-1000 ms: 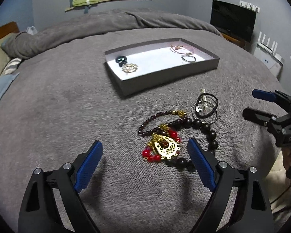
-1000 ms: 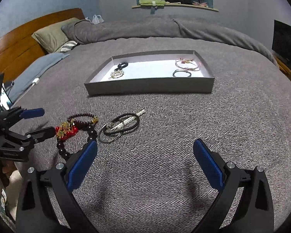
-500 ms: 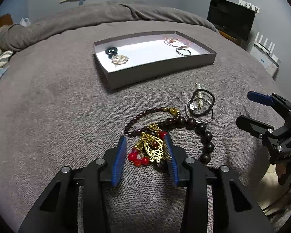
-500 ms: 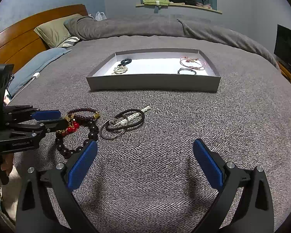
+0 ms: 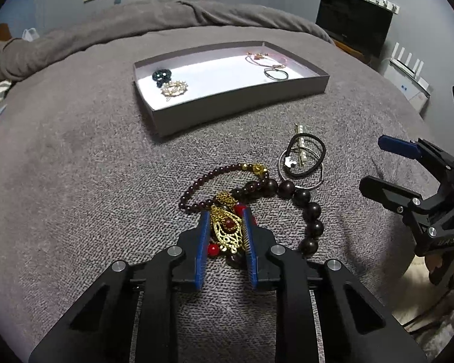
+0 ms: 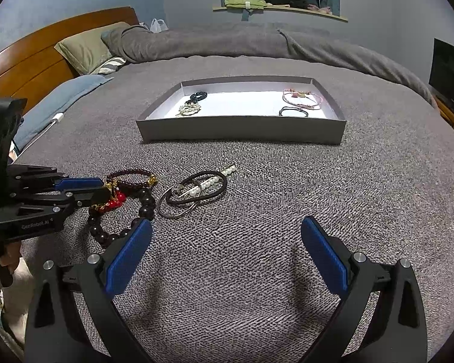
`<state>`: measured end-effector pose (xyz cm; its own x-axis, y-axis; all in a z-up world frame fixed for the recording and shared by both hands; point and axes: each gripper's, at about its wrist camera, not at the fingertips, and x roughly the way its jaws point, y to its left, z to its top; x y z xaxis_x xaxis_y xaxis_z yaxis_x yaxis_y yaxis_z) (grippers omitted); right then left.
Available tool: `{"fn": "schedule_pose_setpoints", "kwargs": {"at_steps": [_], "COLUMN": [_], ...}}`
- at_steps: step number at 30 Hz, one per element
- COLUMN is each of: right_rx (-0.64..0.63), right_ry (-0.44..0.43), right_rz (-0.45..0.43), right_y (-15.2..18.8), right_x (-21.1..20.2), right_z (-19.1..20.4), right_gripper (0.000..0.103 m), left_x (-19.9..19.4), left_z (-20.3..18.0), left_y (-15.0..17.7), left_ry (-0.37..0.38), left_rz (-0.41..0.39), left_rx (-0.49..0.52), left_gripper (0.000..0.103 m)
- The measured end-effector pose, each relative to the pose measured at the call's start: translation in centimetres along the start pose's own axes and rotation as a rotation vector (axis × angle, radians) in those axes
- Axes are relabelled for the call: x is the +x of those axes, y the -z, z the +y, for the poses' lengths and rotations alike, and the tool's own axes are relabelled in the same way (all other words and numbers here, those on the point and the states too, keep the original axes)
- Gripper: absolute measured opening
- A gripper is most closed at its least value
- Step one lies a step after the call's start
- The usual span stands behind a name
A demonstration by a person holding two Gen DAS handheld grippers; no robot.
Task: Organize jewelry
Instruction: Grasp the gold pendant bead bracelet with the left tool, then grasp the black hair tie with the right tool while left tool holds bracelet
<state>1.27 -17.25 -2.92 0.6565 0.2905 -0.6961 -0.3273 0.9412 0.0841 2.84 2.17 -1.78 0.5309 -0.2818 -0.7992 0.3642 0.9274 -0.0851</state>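
In the right wrist view the blanket lies free in the center and at right. Beads and hair ties crowd the lower left. The tray blocks the way above the center.

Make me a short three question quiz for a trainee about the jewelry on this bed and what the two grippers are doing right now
1. True or false: the right gripper holds the pearl hair pin.
2. Which piece lies between the closing jaws of the left gripper? A) the gold filigree pendant B) the black hair tie C) the silver ring bangle
3. How many groups of jewelry lie in the grey tray, and at which ends?

Key:
1. False: its jaws are wide open over bare blanket.
2. A
3. Two: a dark beaded piece with a gold brooch at the left end, pink bracelets with a black band at the right.
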Motion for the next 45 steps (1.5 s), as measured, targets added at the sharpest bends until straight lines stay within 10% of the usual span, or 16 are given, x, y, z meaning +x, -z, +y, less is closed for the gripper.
{"fn": "schedule_pose_setpoints", "kwargs": {"at_steps": [8, 18, 27, 34, 41, 45], "right_rx": [0.002, 0.039, 0.029, 0.04, 0.08, 0.119], "right_ry": [0.003, -0.029, -0.038, -0.053, -0.079, -0.106], "right_rz": [-0.009, 0.023, 0.013, 0.038, 0.098, 0.132], "right_y": [-0.2, -0.8, -1.8, -2.8, -3.2, -3.0], "right_x": [-0.4, 0.8, 1.0, 2.5, 4.8, 5.6], "right_z": [-0.4, -0.8, -0.4, -0.8, -1.1, -1.5], "right_gripper": [0.097, 0.068, 0.063, 0.035, 0.029, 0.004], "left_x": [-1.1, -5.1, -6.7, -9.1, -9.6, -9.3], "left_z": [-0.2, 0.7, 0.1, -0.2, 0.1, 0.2], "left_y": [-0.1, -1.4, -1.6, -3.0, -4.0, -4.1], "left_ry": [-0.009, 0.005, 0.022, 0.007, -0.008, -0.017], "left_rz": [-0.03, -0.129, -0.174, -0.239, -0.259, -0.251], "left_rx": [0.022, 0.021, 0.053, 0.077, 0.079, 0.084], "left_gripper": [0.002, 0.002, 0.002, 0.002, 0.002, 0.002]}}
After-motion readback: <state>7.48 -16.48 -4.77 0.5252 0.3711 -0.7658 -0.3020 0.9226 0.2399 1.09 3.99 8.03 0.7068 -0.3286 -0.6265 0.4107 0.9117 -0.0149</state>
